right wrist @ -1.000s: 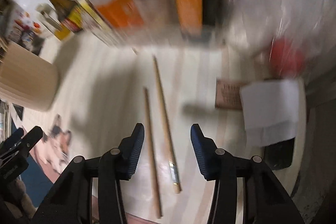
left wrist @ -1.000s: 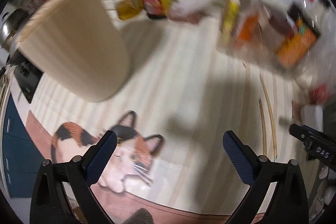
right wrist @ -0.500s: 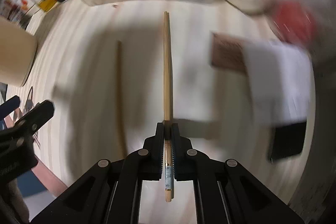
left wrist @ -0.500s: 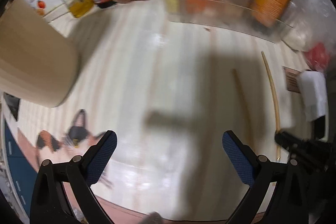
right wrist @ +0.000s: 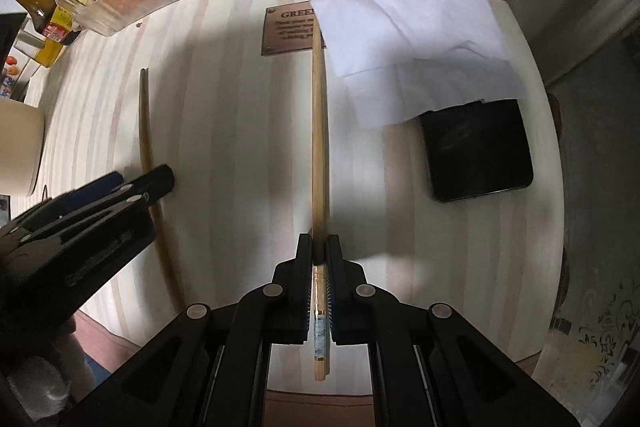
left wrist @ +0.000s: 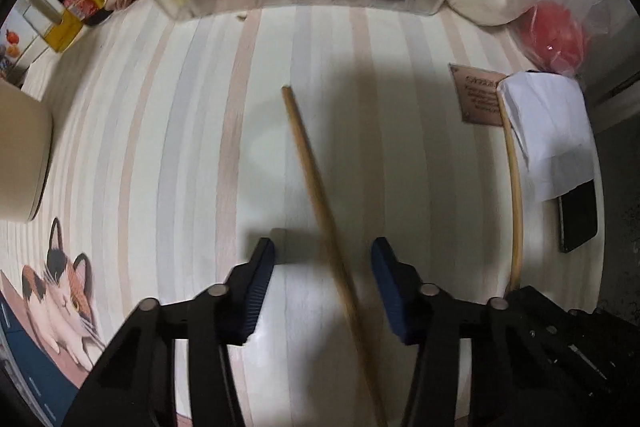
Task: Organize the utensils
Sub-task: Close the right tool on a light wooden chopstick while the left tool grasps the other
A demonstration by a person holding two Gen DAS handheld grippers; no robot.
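Clamping a long tan wooden chopstick (right wrist: 319,131) near its banded end, the right gripper (right wrist: 319,255) points toward 12 o'clock, jaws pressed together on the stick. At its 9 o'clock, the left gripper (left wrist: 322,267) hovers low over the pale striped tabletop (left wrist: 180,131), jaws apart and straddling a second plain wooden chopstick (left wrist: 316,195) lying flat, tip toward 11 o'clock.
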